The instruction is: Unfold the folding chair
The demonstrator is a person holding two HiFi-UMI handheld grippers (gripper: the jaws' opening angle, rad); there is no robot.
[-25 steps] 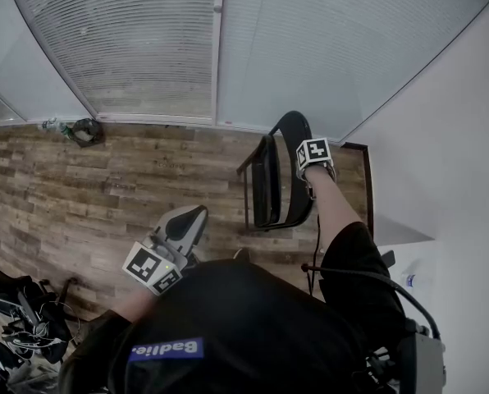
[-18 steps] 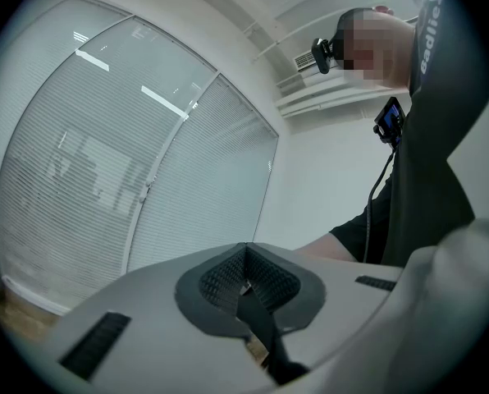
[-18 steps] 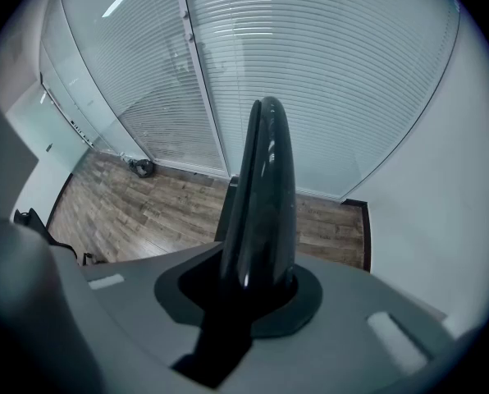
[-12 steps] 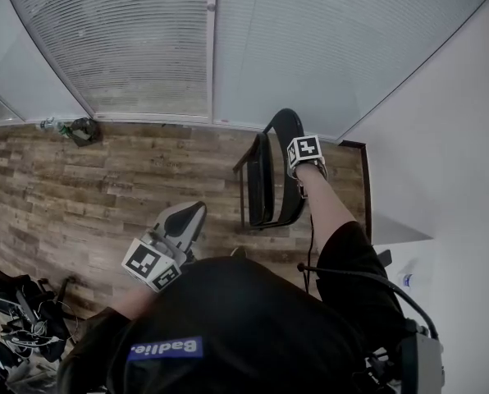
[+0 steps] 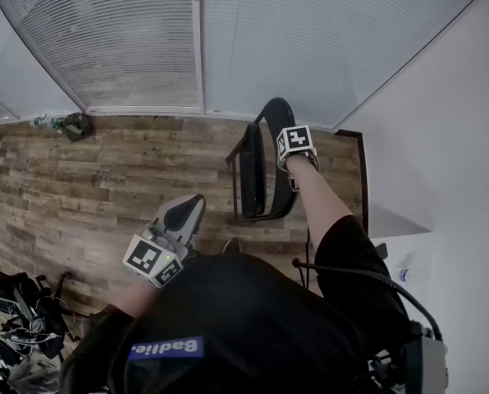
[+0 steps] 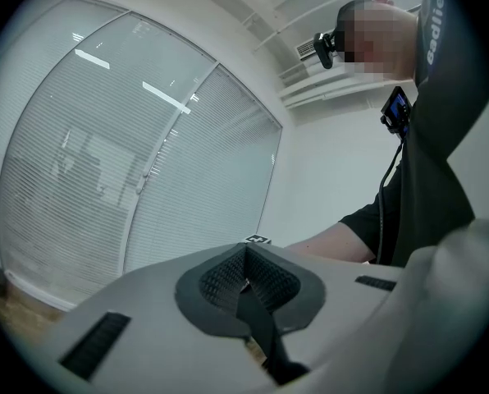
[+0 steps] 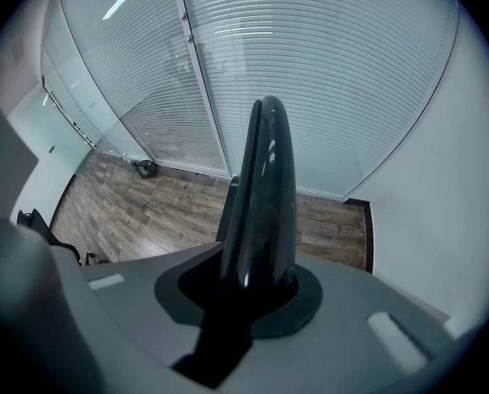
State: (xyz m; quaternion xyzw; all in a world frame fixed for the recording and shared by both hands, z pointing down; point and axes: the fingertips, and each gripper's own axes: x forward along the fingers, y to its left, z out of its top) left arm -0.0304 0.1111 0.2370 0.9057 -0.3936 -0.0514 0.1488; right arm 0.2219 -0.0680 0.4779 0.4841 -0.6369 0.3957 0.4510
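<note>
The black folding chair (image 5: 257, 175) stands folded and upright on the wood floor near the window, seen edge-on. My right gripper (image 5: 289, 159) points steeply down and is shut on the top of the chair's curved back (image 7: 262, 179), which fills the gap between its jaws. My left gripper (image 5: 189, 212) hovers level to the chair's left, apart from it. Its ribbed pads (image 6: 228, 277) are pressed together with nothing between them. The right gripper's marker cube (image 6: 257, 239) shows just past them.
Windows with blinds (image 5: 146, 48) run along the far side, and a white wall (image 5: 441, 138) stands close to the chair's right. A dark object (image 5: 74, 125) lies by the window at left. Bags and cables (image 5: 23, 310) sit at lower left.
The left gripper has shifted a little forward toward the chair, still shut. The right gripper keeps its hold on the chair back. The head view has swung slightly.
</note>
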